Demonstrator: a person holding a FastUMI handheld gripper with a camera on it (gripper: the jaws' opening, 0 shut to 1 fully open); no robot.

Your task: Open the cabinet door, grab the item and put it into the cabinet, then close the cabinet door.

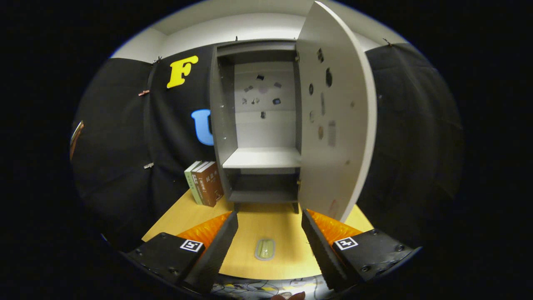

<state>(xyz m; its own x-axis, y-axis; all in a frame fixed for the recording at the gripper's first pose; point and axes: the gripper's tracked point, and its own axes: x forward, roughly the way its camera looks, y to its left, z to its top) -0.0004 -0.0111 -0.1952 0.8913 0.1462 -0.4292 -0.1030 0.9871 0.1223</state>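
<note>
In the gripper view, the cabinet (pixel 258 125) stood at 12 o'clock with its door (pixel 337 112) swung wide to 1 o'clock. The tongs (pixel 270 233) were spread apart and empty. The item (pixel 265 248), a small flat oval piece, lay on the table (pixel 250 225) between the 2 fingers. The grasp likely called for a straight descent, centring the item before squeezing, keeping clear of the books (pixel 205 183) at 10 o'clock.

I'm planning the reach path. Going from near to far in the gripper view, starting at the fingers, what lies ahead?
Open fingers → small oval item lying on the table between them → cabinet with its door swung open, books standing at its left → black cloth wall.
</note>
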